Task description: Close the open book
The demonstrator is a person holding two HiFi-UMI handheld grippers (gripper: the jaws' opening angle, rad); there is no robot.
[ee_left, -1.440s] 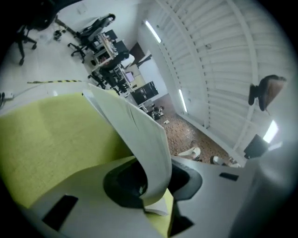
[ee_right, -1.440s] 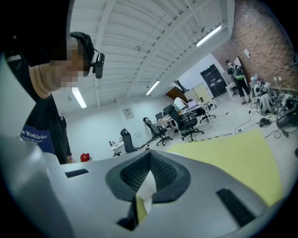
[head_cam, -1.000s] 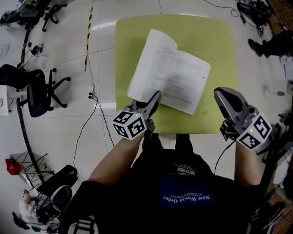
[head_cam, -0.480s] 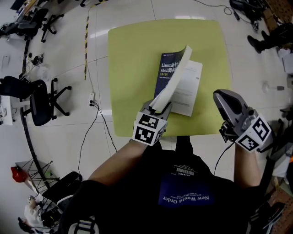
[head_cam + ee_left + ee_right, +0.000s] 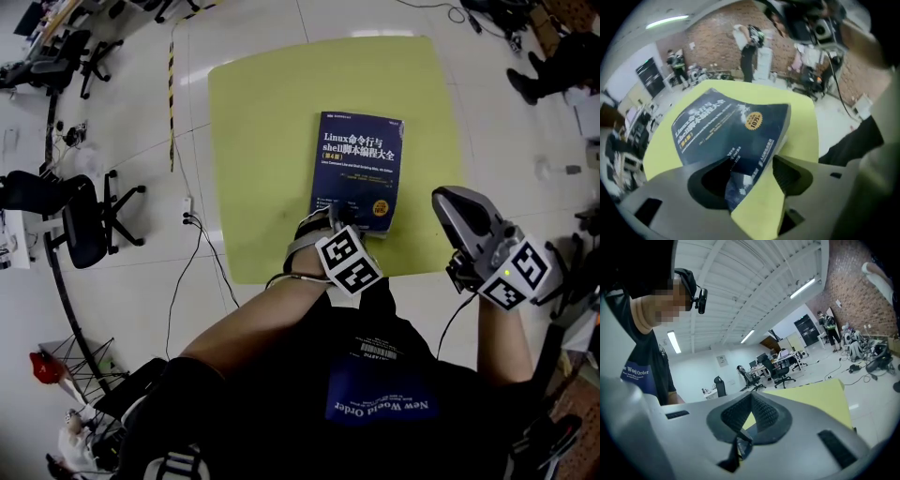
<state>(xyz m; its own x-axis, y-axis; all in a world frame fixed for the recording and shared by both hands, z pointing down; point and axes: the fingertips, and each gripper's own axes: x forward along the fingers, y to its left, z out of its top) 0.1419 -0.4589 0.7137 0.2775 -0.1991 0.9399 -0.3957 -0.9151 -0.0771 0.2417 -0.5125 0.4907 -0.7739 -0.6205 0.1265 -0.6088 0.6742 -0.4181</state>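
On the yellow-green table (image 5: 262, 141) the dark blue book (image 5: 358, 159) lies closed, cover up, its near corner between the opening jaws of the left gripper (image 5: 336, 221), while the right gripper (image 5: 450, 201) hangs beside the table's edge, jaws together and empty.

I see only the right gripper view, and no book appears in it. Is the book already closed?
Observer: Yes, the book lies closed, cover up, on the yellow-green table.
Operator: Where is the left gripper?
Observer: It is at the book's near corner. Its jaws are opening, with that corner between them.
Operator: Does the right gripper touch the book?
Observer: No, it stands apart, to the book's right.
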